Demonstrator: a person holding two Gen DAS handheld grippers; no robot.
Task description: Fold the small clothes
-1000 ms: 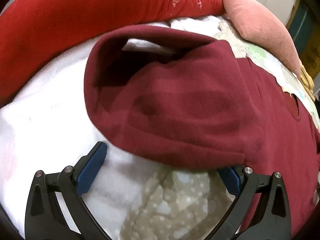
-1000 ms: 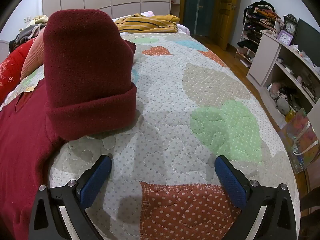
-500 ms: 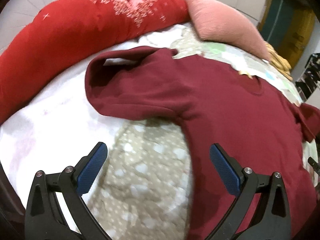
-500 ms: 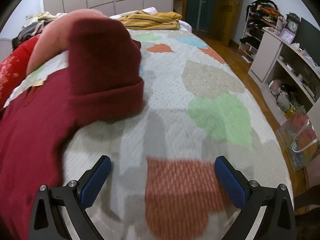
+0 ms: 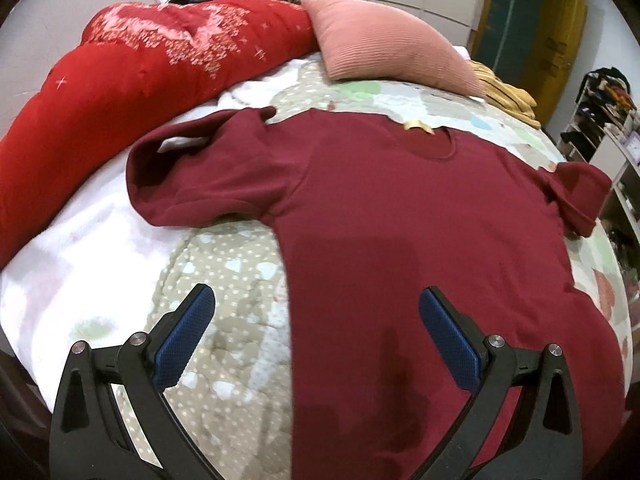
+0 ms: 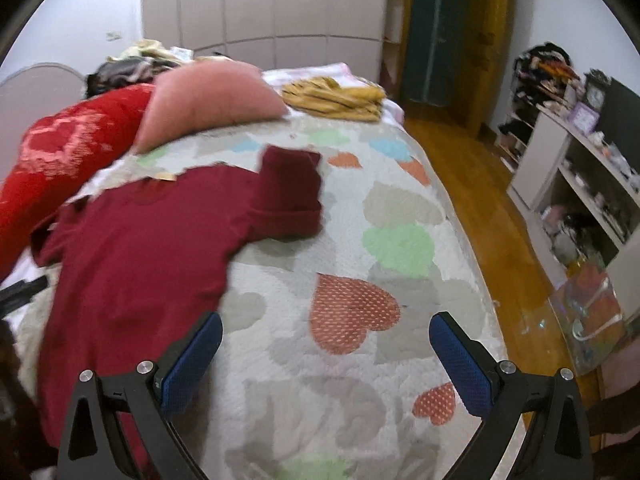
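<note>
Spread flat on a heart-patterned quilt (image 6: 360,360): a maroon sweatshirt (image 5: 400,220), both sleeves folded back on themselves. Above its hem, left gripper (image 5: 316,330), blue-padded jaws wide apart, empty. Beside it over bare quilt, right gripper (image 6: 326,350), likewise apart, empty.

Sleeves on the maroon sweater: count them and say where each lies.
2. One sleeve lies doubled back toward the red quilt; the other sleeve lies folded toward the bed's open side, on the heart-patterned bedspread. None seems hidden.

Sweater (image 5: 400,240) hem beyond frame edge
</note>
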